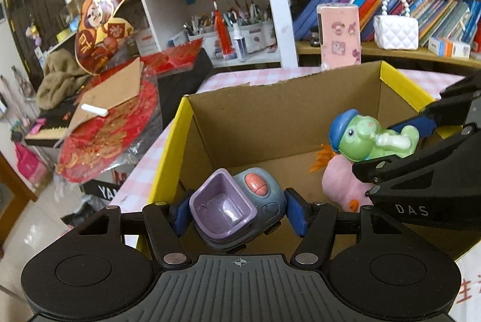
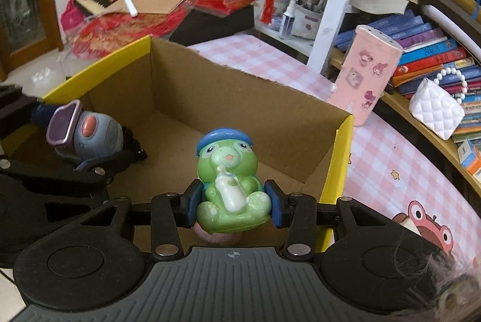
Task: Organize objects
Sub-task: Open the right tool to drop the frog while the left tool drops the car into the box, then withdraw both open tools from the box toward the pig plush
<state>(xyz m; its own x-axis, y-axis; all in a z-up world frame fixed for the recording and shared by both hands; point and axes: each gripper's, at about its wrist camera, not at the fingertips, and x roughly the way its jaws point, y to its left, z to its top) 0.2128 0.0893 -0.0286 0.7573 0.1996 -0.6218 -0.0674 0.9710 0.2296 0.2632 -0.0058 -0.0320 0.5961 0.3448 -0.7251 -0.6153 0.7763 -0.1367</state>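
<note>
My left gripper is shut on a grey-blue toy with a purple scoop and holds it over the open cardboard box. It shows at the left of the right wrist view. My right gripper is shut on a green frog toy with a blue cap and a baby bottle, also held over the box; the frog shows at the right of the left wrist view. A pink plush toy lies in the box under the frog.
The box stands on a pink checked tablecloth. A tall pink sticker-covered container and a white quilted bag stand behind it by a bookshelf. Red decorations and cardboard lie to the left.
</note>
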